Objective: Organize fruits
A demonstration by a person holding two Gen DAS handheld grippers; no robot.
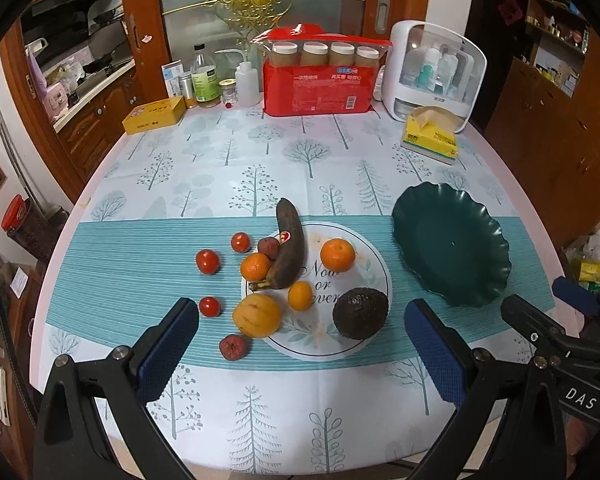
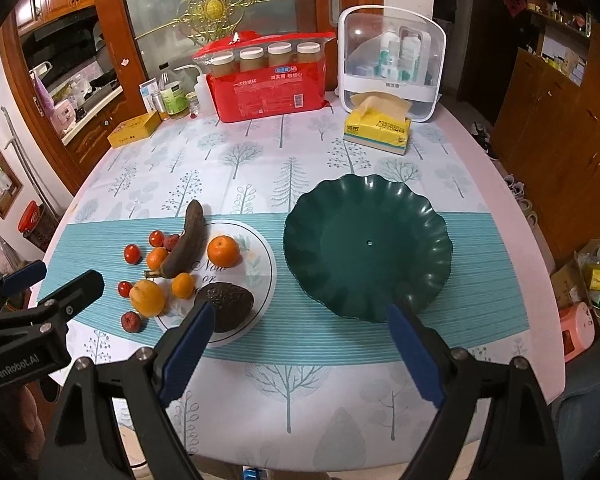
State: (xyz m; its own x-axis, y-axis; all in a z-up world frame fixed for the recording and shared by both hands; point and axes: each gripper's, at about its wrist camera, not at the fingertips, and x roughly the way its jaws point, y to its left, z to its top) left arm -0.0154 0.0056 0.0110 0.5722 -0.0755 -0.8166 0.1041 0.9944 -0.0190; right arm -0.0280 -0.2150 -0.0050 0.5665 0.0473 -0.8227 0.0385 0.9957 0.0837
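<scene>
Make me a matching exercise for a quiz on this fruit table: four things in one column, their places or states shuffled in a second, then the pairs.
Things:
1. avocado
2. banana
3. green scalloped plate
4. tissue box

Places or states:
A. holds nothing
B. far side of the table, in front of the white organizer
C. on the white round mat, near edge
D. dark-skinned, with a red sticker, beside a tangerine

Pairs: 1-C, 2-D, 3-A, 4-B

green plate [image 2: 364,288]: glossy plastic | avocado [image 1: 360,314]: rough, matt | tablecloth [image 1: 260,160]: smooth
</scene>
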